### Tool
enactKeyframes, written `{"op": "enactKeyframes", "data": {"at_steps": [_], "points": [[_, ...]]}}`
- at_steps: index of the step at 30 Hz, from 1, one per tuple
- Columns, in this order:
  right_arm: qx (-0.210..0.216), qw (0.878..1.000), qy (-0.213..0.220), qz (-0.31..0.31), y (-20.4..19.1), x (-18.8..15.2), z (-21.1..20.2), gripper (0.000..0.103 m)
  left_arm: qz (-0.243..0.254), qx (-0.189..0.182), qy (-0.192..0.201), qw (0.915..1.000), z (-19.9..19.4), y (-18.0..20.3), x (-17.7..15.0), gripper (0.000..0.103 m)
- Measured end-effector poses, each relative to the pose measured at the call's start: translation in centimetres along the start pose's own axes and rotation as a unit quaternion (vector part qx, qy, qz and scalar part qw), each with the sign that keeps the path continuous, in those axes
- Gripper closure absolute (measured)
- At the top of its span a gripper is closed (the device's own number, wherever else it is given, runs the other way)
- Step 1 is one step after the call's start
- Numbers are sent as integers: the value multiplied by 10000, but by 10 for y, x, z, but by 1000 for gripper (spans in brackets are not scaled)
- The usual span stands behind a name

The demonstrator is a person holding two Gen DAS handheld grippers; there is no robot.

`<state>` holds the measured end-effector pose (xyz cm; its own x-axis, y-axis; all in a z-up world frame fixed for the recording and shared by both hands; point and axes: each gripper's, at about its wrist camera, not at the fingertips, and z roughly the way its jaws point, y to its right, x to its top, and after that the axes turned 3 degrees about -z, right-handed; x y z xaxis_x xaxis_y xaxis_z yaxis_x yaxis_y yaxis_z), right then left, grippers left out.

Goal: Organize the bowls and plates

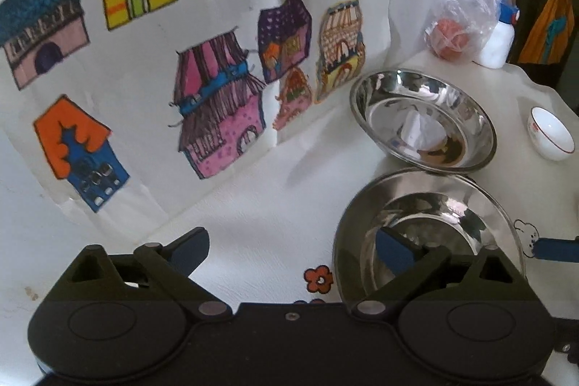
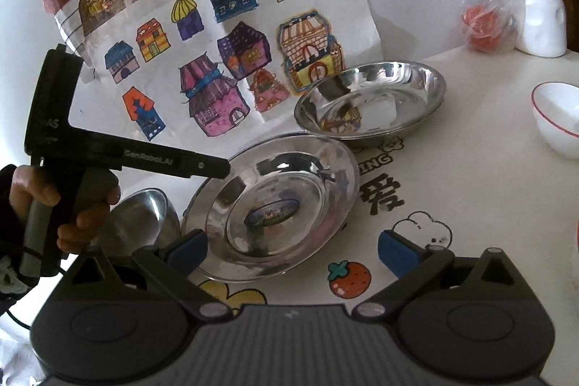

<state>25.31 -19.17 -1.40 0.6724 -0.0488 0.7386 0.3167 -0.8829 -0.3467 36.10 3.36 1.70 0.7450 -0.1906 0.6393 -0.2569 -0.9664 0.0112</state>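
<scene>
While both tools hang over the white printed tablecloth [image 2: 470,190], neither has hold of anything. Left gripper [image 1: 291,248]: jaws spread wide, with one blue pad [image 1: 392,246] over the near steel plate [image 1: 427,205] and the other over bare cloth — no contact with the rim can be confirmed. Right gripper [image 2: 292,250]: jaws equally wide, with its left pad [image 2: 188,250] just at the near rim of the same plate [image 2: 275,205] and its right pad over the cloth; whether the pad touches the rim cannot be told. The plate lies flat at the centre of the table, a sticker showing in its well. Just behind it sits a deeper steel dish [image 2: 372,104], its edge close to or meeting the plate's far rim. A small steel bowl [image 2: 144,216] sits just left of the plate, partly hidden by the person's hand [image 2: 72,208] on the left tool's handle. A white bowl with a red rim [image 2: 557,118] stands apart on the right. Coloured drawings of houses [image 2: 231,60] lean against the wall; a plastic bag [image 2: 485,6] and a white bottle [image 2: 542,20] stand at the back right corner.
</scene>
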Motion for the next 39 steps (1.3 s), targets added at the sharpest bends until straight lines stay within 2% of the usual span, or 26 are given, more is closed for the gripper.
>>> {"op": "enactKeyframes", "data": {"at_steps": [7, 13, 18, 20, 22, 24, 31, 35, 37, 39], "points": [[59, 10000, -30, 63, 2, 1, 2, 11, 33, -110, -188, 9998, 8, 2, -4, 16], [86, 9999, -71, 108, 2, 0, 5, 14, 77, -210, -290, 9993, 11, 7, -7, 28], [85, 9999, -51, 64, 0, -1, 8, 17, 67, -336, -349, 9988, 14, 10, -9, 44], [97, 9999, -41, 59, 0, -1, 8, 22, 104, -370, -357, 9986, 15, 12, -9, 48], [148, 9999, -31, 78, 0, -1, 9, 33, 151, -392, -376, 9984, 15, 15, -8, 52], [183, 9998, -11, 95, 1, -1, 11, 39, 206, -438, -394, 9981, 16, 18, -7, 58], [182, 9996, 64, 221, 4, -2, 11, 51, 318, -609, -307, 9972, 16, 19, -10, 64], [157, 9995, 87, 256, 5, -2, 12, 55, 246, -709, -299, 9967, 16, 14, -9, 67], [141, 9995, 98, 272, 6, -2, 12, 64, 170, -768, -286, 9965, 16, 11, -9, 67], [141, 9994, 99, 313, 7, -2, 13, 67, 151, -791, -279, 9964, 15, 9, -11, 69]]}}
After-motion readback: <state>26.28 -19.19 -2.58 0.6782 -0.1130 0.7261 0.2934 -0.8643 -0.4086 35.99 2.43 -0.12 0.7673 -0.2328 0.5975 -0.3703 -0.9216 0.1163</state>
